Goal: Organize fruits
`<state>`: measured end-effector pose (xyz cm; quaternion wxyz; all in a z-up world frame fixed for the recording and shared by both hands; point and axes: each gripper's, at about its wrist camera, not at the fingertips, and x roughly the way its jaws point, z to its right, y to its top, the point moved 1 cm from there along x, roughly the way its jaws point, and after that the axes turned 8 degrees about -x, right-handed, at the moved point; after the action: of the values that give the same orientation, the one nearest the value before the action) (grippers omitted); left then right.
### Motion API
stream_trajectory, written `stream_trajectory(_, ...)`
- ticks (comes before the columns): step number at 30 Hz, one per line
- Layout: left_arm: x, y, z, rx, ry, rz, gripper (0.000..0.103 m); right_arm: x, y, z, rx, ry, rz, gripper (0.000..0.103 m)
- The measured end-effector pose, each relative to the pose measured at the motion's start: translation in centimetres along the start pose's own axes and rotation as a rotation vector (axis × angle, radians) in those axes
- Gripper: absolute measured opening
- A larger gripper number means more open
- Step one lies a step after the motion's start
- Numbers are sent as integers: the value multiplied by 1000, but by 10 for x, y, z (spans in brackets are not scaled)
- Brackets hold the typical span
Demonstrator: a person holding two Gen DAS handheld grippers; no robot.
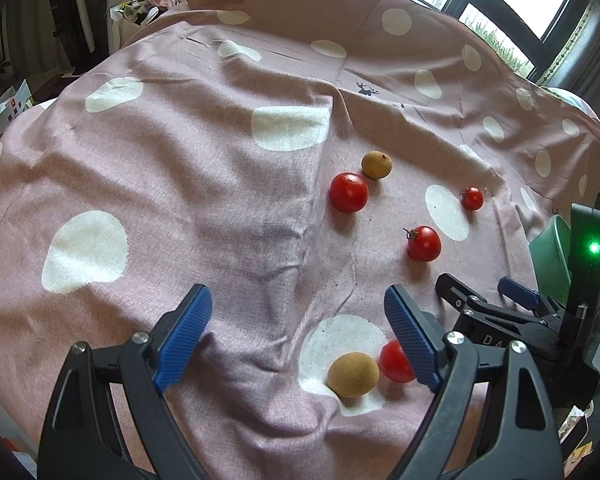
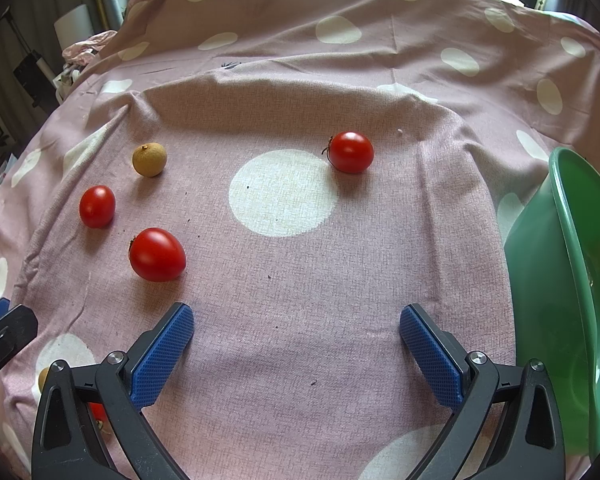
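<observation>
Several red cherry tomatoes and two tan longans lie on a pink polka-dot cloth (image 1: 180, 184). My left gripper (image 1: 298, 306) is open and empty above the cloth; a longan (image 1: 352, 374) and a tomato (image 1: 395, 361) lie just below its right finger. Farther off are a tomato (image 1: 348, 192), a longan (image 1: 376, 164), a stemmed tomato (image 1: 423, 243) and a small tomato (image 1: 472, 198). My right gripper (image 2: 296, 322) is open and empty, with tomatoes ahead, one near left (image 2: 157, 255), one far left (image 2: 97, 206), one right of centre (image 2: 350, 152), and a longan (image 2: 149, 159).
A green plastic bowl (image 2: 572, 264) stands tilted at the right edge of the cloth, also visible in the left wrist view (image 1: 550, 248). The right gripper's body (image 1: 512, 320) sits to the right of the left one. Cluttered furniture and windows lie beyond the cloth.
</observation>
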<state>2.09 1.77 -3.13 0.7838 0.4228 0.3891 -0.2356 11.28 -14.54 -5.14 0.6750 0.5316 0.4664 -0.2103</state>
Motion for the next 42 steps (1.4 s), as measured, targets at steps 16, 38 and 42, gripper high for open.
stream_trajectory(16,1,0,-1,-8,-6,1,88,0,0,0,0,0,0,102)
stream_trajectory(38,-22,10,-8,-25,-86,52,88,6,11,-7,-30,19,-13,102)
stream_trajectory(42,-22,10,-6,-18,-91,54,87,8,17,-9,-74,71,-41,102)
